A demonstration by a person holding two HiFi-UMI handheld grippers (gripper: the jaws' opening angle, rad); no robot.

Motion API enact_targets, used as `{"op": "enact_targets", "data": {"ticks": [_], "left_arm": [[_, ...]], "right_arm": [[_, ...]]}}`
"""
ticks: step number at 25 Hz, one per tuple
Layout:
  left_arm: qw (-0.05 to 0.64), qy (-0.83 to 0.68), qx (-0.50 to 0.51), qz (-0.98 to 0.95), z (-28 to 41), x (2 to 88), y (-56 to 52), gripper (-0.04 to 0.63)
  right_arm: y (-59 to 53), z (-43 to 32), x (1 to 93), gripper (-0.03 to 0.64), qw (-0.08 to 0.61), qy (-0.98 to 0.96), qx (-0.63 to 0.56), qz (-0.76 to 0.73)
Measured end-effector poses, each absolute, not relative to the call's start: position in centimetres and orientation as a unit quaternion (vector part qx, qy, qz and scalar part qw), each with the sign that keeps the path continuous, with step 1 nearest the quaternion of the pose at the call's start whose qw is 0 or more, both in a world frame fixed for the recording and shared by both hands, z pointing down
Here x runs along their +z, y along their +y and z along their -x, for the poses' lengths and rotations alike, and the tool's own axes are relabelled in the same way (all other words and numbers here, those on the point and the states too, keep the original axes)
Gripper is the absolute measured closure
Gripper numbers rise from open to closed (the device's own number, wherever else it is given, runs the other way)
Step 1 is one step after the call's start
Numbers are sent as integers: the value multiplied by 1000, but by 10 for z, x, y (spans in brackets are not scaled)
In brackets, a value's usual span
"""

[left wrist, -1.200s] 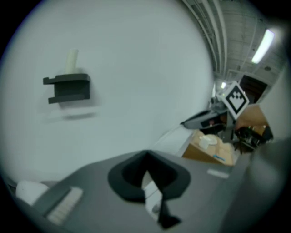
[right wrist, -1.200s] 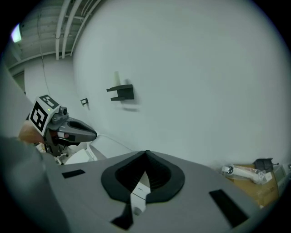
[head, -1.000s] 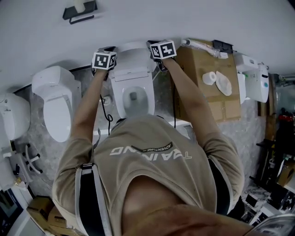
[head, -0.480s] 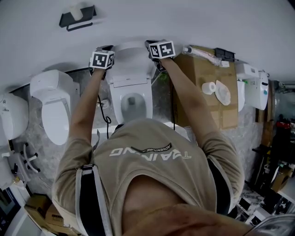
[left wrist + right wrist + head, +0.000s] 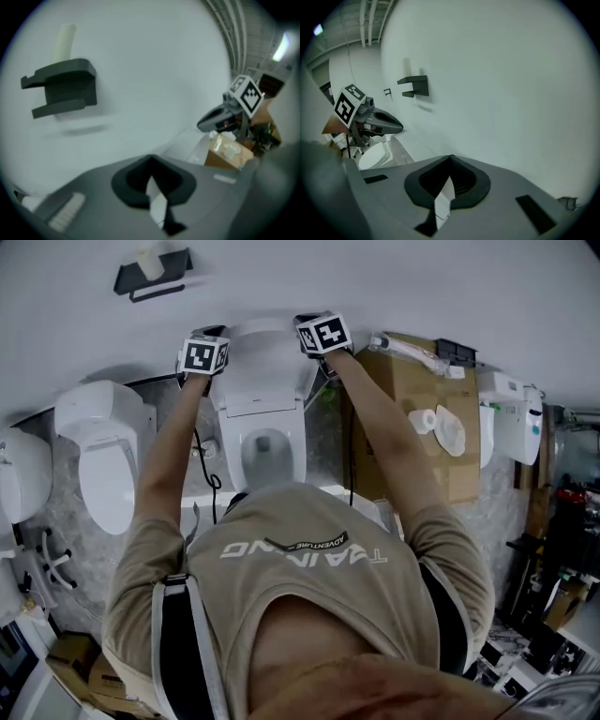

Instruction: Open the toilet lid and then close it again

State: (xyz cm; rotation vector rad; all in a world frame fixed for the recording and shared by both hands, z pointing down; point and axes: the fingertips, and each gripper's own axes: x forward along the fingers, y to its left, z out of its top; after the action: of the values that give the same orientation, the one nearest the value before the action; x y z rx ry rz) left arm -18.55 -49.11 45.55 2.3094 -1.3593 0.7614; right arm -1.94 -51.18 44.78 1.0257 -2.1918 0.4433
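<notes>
The lid [image 5: 262, 371] is standing upright against the white wall [image 5: 394, 277], w/ L gripper [image 5: 206, 356] & R gripper [image 5: 322, 335] sitting at its top corners. Both are showing jaws closed together, nothing between. Grey stone floor [image 5: 325, 442] is carrying another toilet [image 5: 101, 456] at left, a box [image 5: 403, 442] at right.

Both arms out ahead of me, grippers up and level.

My left arm [image 5: 169, 465] and right arm [image 5: 384, 437] reach forward almost straight and nearly parallel. The left gripper [image 5: 206, 352] and right gripper [image 5: 323, 334] sit side by side, well apart, marker cubes turned up toward my head. On each, my fingers [image 5: 93, 197] are pressed together with nothing between them.
</notes>
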Motion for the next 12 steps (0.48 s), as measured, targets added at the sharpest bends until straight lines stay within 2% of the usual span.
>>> {"op": "enact_targets", "data": {"ticks": [5, 12], "left_arm": [[187, -480, 254, -818, 187, 456, -490, 595], [185, -473, 276, -817, 184, 454, -486, 595]], "right_arm": [[-519, 26, 440, 606, 304, -845, 178, -402], [-530, 34, 446, 606, 318, -841, 199, -390]]}}
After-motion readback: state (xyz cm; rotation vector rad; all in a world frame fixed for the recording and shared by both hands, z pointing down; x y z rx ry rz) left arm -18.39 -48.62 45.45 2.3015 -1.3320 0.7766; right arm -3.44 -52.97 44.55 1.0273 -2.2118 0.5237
